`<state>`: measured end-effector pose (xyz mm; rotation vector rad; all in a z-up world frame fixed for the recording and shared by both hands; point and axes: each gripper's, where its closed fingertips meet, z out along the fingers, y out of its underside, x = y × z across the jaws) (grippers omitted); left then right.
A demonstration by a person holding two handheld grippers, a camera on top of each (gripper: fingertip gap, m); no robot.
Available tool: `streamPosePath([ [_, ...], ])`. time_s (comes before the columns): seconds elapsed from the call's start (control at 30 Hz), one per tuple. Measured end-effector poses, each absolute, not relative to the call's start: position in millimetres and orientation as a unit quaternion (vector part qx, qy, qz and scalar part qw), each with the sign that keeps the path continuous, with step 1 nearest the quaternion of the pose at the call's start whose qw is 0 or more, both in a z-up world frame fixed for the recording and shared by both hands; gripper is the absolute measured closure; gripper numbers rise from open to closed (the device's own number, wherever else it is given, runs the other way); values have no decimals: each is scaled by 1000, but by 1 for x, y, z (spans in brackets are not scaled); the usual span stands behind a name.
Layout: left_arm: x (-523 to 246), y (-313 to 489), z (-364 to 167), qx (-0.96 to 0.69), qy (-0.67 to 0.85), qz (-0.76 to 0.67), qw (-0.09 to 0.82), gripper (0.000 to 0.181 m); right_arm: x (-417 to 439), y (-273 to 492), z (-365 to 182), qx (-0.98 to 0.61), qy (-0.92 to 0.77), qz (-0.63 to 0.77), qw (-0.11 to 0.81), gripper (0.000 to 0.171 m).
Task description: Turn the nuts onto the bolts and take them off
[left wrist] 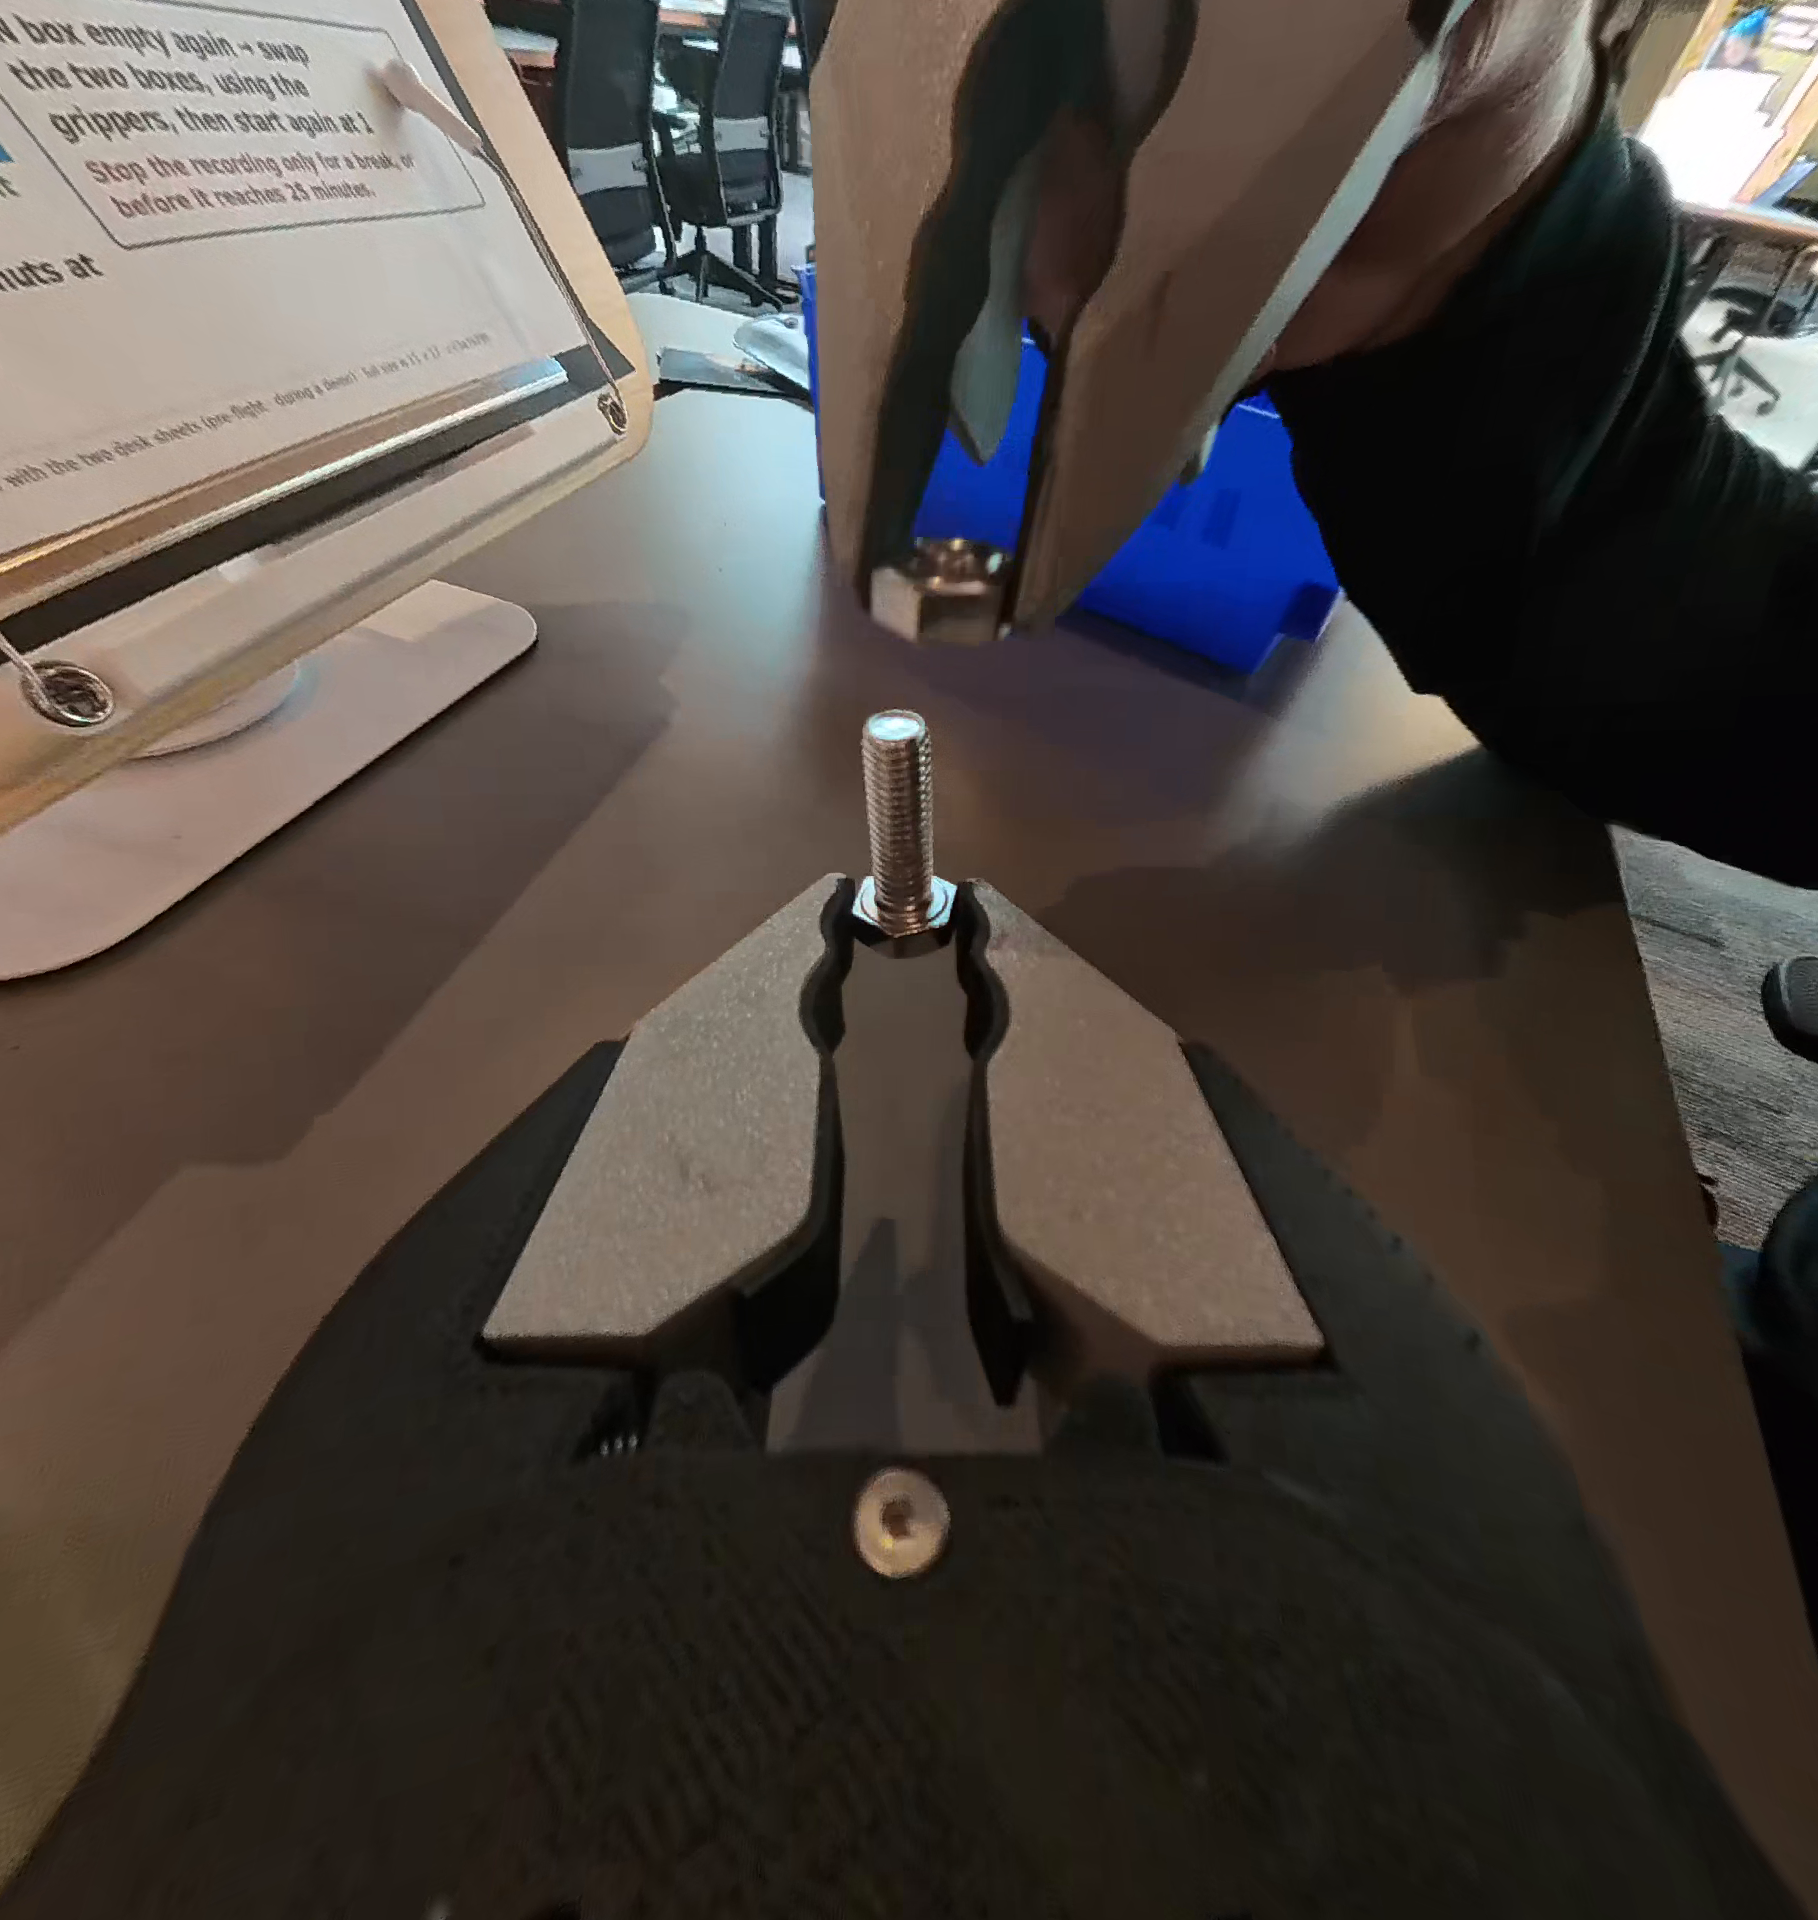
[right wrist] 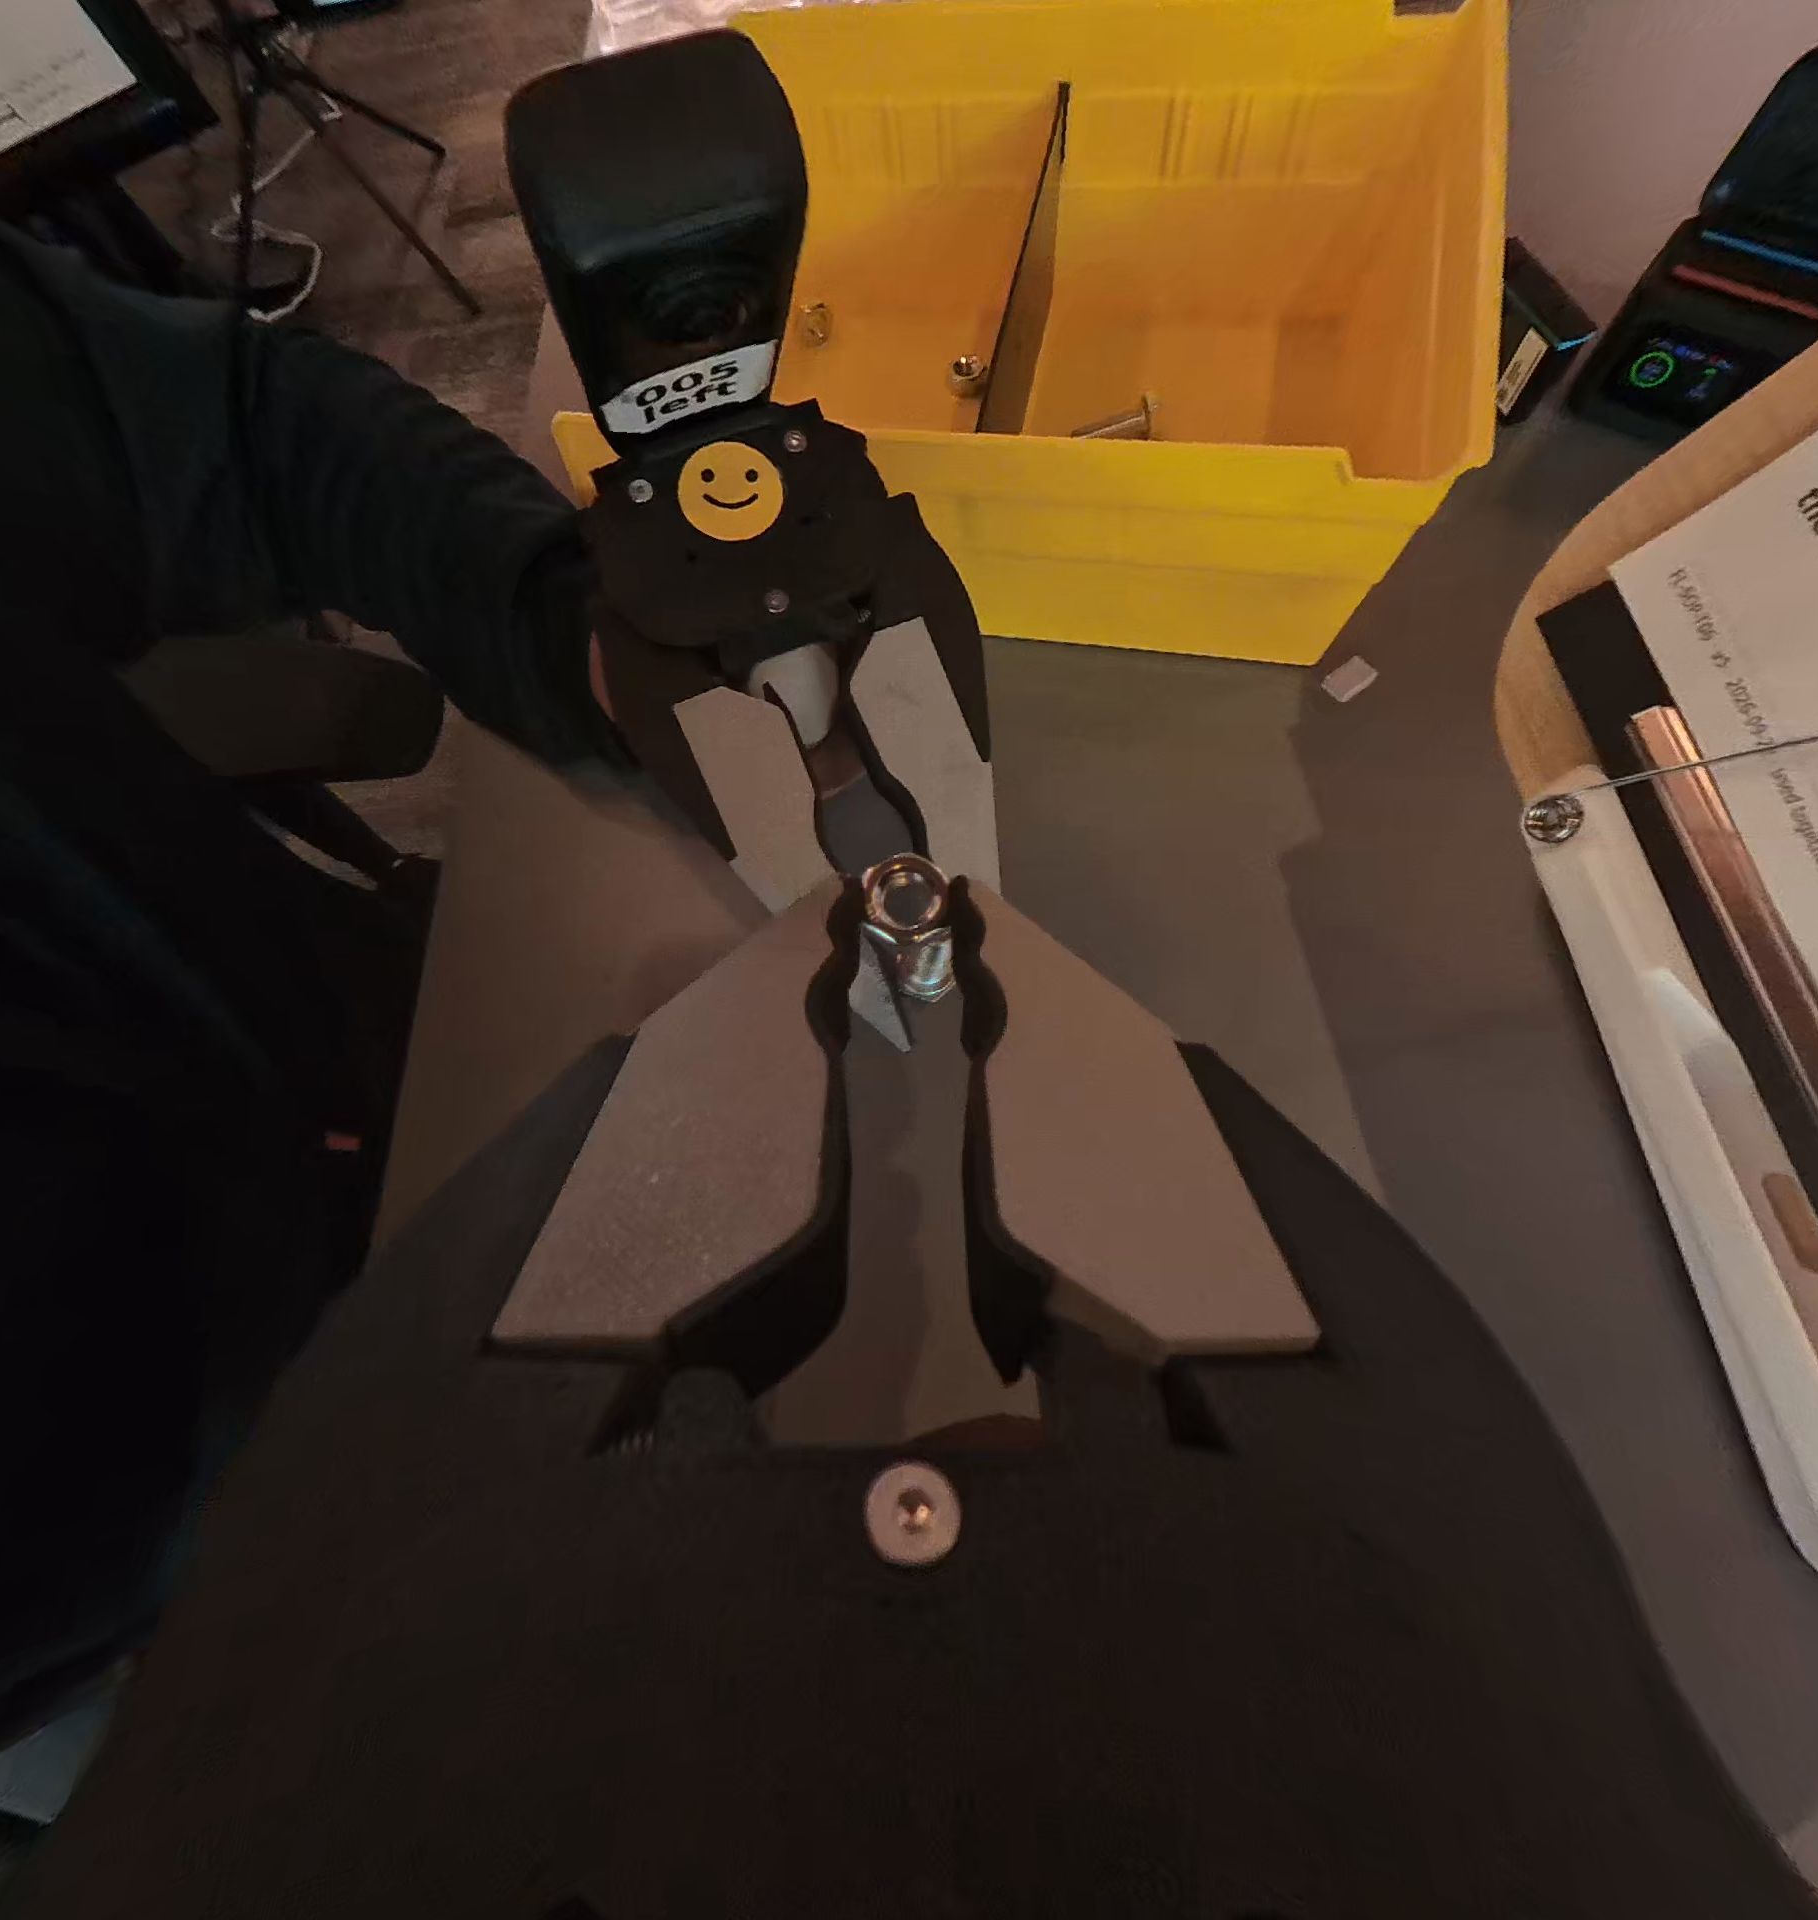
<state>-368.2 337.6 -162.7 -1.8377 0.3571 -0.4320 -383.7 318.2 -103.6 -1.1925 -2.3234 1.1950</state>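
My left gripper (left wrist: 900, 906) is shut on the hex head of a silver bolt (left wrist: 894, 810), whose threaded shaft points away from it. My right gripper (left wrist: 936, 613) comes in from above, shut on a silver hex nut (left wrist: 936, 601). The nut hangs a short way beyond the bolt's tip, not touching it. In the right wrist view my right gripper (right wrist: 905, 902) holds the nut (right wrist: 903, 896) with its hole facing the camera. The bolt (right wrist: 920, 971) shows just behind it. The left gripper's fingers (right wrist: 749, 790) reach in from beyond.
A yellow bin (right wrist: 1144, 551) with a dark divider and a few loose bolts and nuts stands beyond. A blue bin (left wrist: 1196, 561) sits behind the right gripper. A tilted paper stand (left wrist: 261, 436) is at the left and also shows in the right wrist view (right wrist: 1715, 831). The table (left wrist: 469, 831) is dark. One gripper's finger ends stand about 6 cm off the other's.
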Motion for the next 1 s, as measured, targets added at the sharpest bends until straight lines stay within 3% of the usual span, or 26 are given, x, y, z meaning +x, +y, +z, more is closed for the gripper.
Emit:
streamPosePath([
  [1.0, -369, 337, -155, -781, 165, -117, 590, 165, -385, 314, -114, -400, -808, 411, 134, 157],
])
